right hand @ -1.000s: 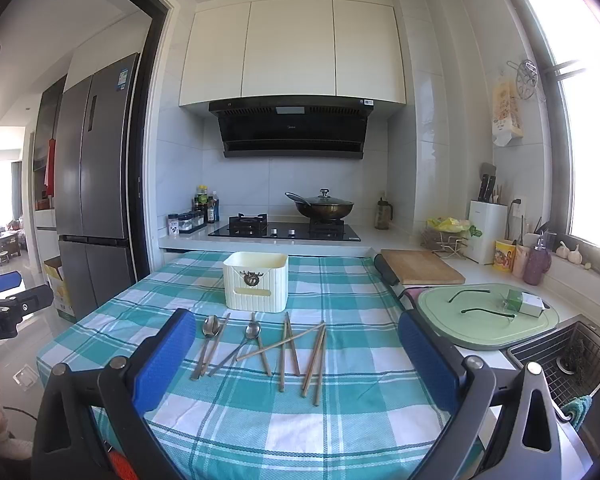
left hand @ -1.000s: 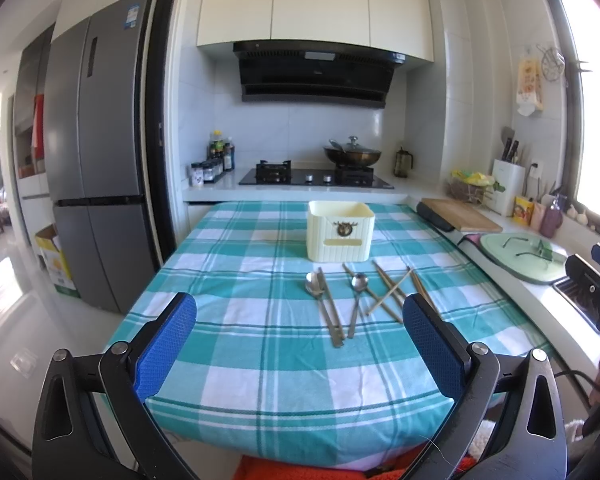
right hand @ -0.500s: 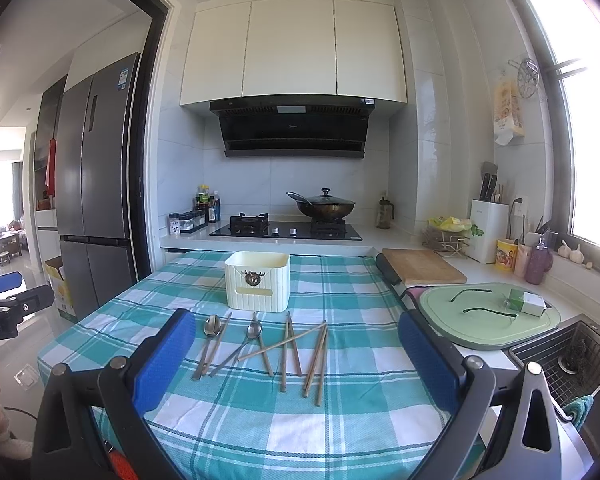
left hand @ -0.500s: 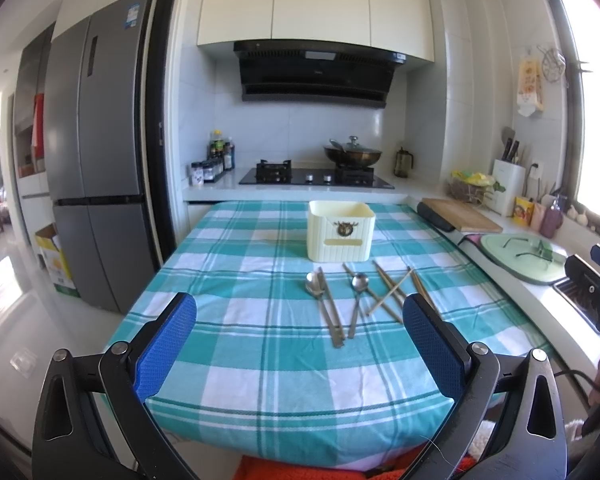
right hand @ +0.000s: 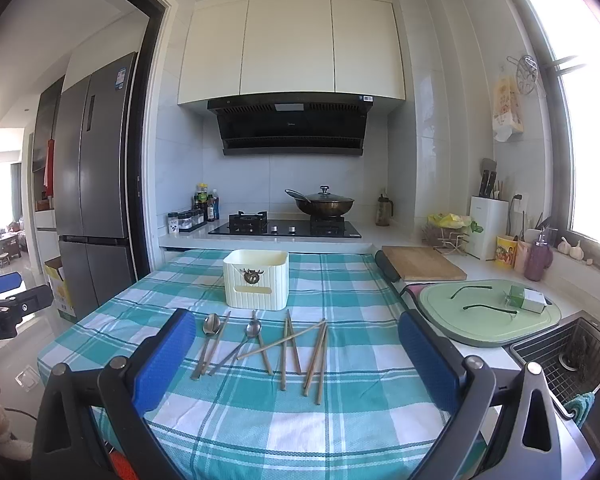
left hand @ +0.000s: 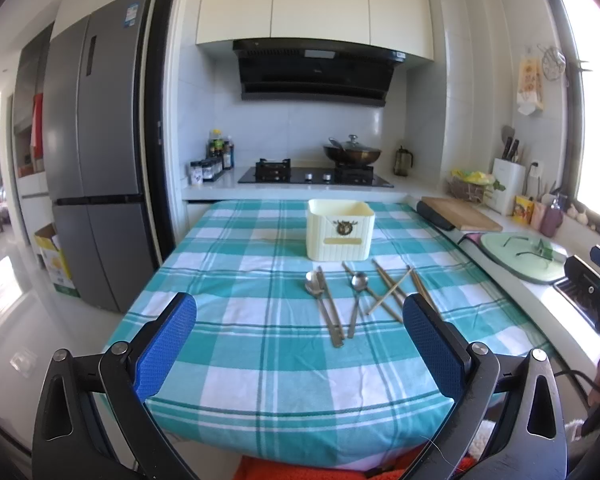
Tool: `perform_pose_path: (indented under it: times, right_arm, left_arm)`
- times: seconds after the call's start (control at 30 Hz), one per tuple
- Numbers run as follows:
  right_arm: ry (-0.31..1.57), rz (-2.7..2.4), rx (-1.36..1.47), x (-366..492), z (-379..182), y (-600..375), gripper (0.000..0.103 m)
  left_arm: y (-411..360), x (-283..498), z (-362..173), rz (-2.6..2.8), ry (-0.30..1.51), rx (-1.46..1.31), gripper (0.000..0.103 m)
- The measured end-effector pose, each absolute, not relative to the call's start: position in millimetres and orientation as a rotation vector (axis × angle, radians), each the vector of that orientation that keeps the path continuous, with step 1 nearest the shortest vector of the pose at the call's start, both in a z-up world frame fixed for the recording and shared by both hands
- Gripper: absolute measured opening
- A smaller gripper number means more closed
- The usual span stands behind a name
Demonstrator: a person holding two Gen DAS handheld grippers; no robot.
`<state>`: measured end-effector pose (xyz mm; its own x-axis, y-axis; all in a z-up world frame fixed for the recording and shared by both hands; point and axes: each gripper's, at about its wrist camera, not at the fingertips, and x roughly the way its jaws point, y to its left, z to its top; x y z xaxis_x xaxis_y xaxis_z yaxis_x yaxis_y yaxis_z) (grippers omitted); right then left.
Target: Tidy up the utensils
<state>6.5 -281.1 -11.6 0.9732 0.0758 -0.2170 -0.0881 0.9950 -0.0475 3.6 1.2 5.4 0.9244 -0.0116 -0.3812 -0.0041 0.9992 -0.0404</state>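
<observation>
Wooden chopsticks (right hand: 315, 354) and spoons (right hand: 210, 326) lie loose before your cream holder (right hand: 256, 278), so both grippers' fingers (right hand: 162, 360) gape wide, empty.

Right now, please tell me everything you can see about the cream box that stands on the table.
The cream box is a squarish, open-topped container with rounded corners and ribbed walls; it looks like plastic. Its front carries a small dark emblem above a plain horizontal label strip. It stands upright on the teal checked tablecloth, on the far side of the spoons and chopsticks, which lie apart from it. Nothing touches it except the cloth. Its inside is hidden from both views.
</observation>
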Motion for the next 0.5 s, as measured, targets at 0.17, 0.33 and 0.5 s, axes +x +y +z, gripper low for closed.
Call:
perform_pose_path:
  times: [0.17, 0.33, 0.5]
  right_arm:
    - [0.216, 0.084, -0.058, 6.7, -11.7, -281.4, 0.103]
    - [0.218, 0.079, -0.051, 7.5, -12.3, -282.5, 0.103]
    - [0.221, 0.076, -0.046, 7.7, -13.9, -283.5, 0.103]
  left_arm:
    - [0.8, 3.9, 4.7, -0.004, 0.391, -0.041, 0.103]
    - [0.0, 5.6, 3.6, -0.006, 0.393, -0.04, 0.103]
    - [-0.2, 5.6, 3.1, -0.006, 0.395, -0.041, 0.103]
